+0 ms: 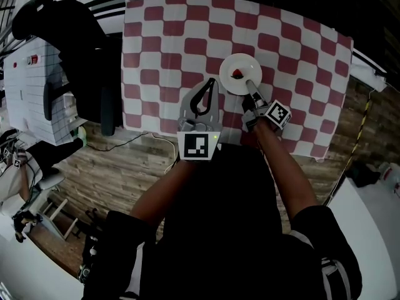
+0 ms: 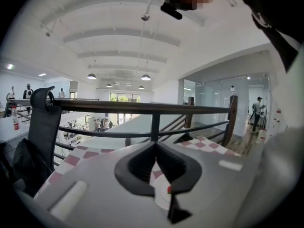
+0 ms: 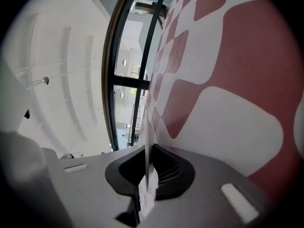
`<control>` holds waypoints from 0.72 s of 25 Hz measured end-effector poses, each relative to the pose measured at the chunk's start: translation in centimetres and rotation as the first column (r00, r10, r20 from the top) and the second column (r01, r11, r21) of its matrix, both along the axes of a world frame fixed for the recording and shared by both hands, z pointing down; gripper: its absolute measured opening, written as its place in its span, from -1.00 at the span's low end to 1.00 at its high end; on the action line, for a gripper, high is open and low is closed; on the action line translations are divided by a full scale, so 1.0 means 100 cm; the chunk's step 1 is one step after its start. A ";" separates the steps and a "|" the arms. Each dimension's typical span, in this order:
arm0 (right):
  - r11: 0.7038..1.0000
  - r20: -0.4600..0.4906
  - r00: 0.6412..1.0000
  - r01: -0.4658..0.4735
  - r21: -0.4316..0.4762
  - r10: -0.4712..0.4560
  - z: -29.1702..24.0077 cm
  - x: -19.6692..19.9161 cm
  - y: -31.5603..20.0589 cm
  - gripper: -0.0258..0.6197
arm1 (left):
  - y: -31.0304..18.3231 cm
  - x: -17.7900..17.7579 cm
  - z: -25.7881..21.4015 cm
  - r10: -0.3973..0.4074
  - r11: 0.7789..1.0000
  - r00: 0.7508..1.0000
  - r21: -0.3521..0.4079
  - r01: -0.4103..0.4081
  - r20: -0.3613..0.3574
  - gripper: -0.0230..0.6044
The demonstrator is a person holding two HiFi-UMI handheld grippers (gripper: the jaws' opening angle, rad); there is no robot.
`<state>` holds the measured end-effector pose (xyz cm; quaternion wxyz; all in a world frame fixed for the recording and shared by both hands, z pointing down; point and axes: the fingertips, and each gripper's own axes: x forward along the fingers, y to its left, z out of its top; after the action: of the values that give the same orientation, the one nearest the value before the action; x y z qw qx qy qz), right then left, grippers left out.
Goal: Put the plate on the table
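Table [image 1: 156, 36] w/ red-and-white checked cloth [image 1: 294, 55] is lying ahead of and below both claws. White plate [image 1: 245, 80] is sitting straight ahead of the right claw [image 1: 250, 87]. That claw's jaws are pinching the near rim, holding it flat to the cloth, prob. for set-down; can't tell if it's touching yet. Left claw [image 1: 209, 89], just beside, is hovering closed, gripping nothing. Small red bit [image 1: 237, 74] is resting on the plate.

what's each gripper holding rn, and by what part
Right gripper grips the white plate by its near rim, edge-on between the jaws. Left gripper holds nothing.
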<state>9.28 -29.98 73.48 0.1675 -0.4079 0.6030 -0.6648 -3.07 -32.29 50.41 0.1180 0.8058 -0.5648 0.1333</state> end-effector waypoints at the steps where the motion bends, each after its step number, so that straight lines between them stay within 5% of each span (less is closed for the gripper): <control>1: 1.000 -0.009 1.000 -0.002 -0.008 0.001 0.000 0.000 0.001 -0.87 | 0.001 0.000 0.001 -0.002 1.000 1.000 -0.001 0.002 0.000 -0.90; 18: 0.993 -0.041 0.999 -0.039 -0.108 0.035 0.005 -0.007 -0.005 -0.86 | 0.008 -0.004 0.005 0.010 1.000 1.000 -0.018 -0.010 0.024 -0.90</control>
<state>8.59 -30.45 73.96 0.1454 -0.4404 0.5615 -0.6852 -3.45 -31.54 50.96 0.1179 0.8058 -0.5609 0.1487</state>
